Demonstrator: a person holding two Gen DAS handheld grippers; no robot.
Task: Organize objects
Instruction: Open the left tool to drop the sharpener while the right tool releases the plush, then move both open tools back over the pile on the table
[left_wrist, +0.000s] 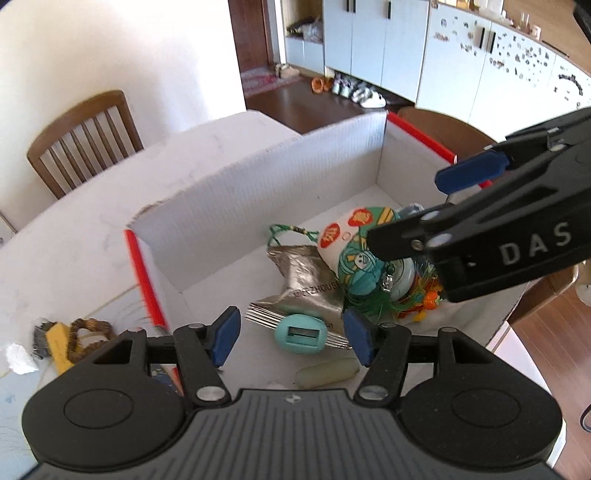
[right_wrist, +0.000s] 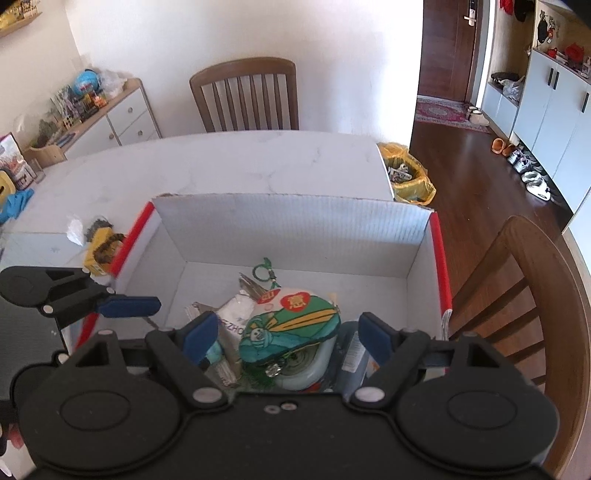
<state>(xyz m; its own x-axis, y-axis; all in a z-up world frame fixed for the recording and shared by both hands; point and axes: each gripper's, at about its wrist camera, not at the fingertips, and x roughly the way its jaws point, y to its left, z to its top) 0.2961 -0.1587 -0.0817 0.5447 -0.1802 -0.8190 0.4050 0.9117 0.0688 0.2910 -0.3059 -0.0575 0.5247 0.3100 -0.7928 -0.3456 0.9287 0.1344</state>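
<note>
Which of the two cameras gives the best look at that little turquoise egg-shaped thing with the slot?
The left wrist view: the small turquoise egg-shaped gadget lies unobstructed in the white cardboard box, slot facing the camera. In the right wrist view only a turquoise sliver peeks from behind a blue fingertip.

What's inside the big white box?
The white box holds a colorful cartoon pouch, a silver foil packet, a small teal gadget, a green braided cord and a pale oblong piece. Whatever lies under the pile is covered.

Matt corrugated cardboard box, crinkled foil pouch
</note>
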